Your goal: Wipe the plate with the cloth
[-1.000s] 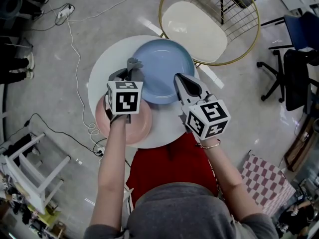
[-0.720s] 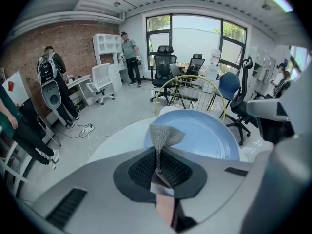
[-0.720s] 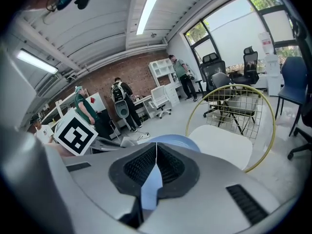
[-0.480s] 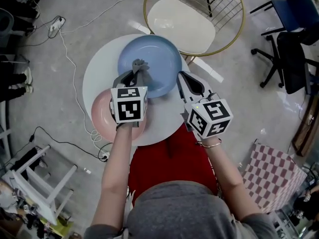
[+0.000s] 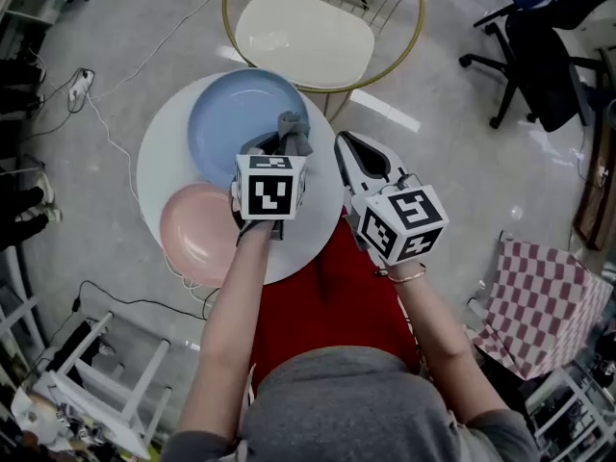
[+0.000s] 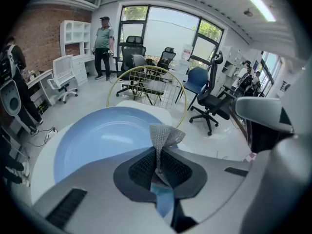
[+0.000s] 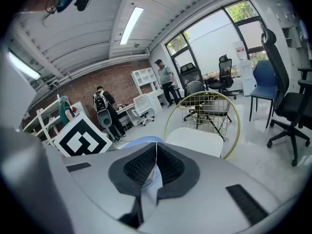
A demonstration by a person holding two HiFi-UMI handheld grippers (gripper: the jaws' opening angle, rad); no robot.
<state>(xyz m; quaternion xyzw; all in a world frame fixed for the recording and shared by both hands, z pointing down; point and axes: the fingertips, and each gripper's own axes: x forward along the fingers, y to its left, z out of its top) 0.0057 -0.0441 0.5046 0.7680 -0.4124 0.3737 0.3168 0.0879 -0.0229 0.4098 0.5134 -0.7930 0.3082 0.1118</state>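
Note:
A light blue plate (image 5: 241, 128) lies at the back of a round white table (image 5: 318, 229); it also fills the left gripper view (image 6: 97, 143). My left gripper (image 5: 287, 141) is shut on a crumpled grey cloth (image 5: 292, 126), which hangs at the plate's right rim. The cloth (image 6: 165, 134) sticks up from between the closed jaws of the left gripper (image 6: 158, 162). My right gripper (image 5: 346, 150) hovers just right of the plate and is shut on nothing. In the right gripper view, its jaws (image 7: 155, 155) meet with only a sliver of the blue plate (image 7: 142, 141) behind them.
A pink plate (image 5: 197, 231) lies at the table's near left. A gold wire chair with a cream seat (image 5: 303, 37) stands behind the table. A black office chair (image 5: 544, 51), a chequered cloth (image 5: 544, 306) and floor cables (image 5: 101, 104) surround it. People stand far off (image 6: 103, 45).
The left gripper has carried the cloth across the blue plate from its left rim to its right rim. The right gripper has stayed beside the plate.

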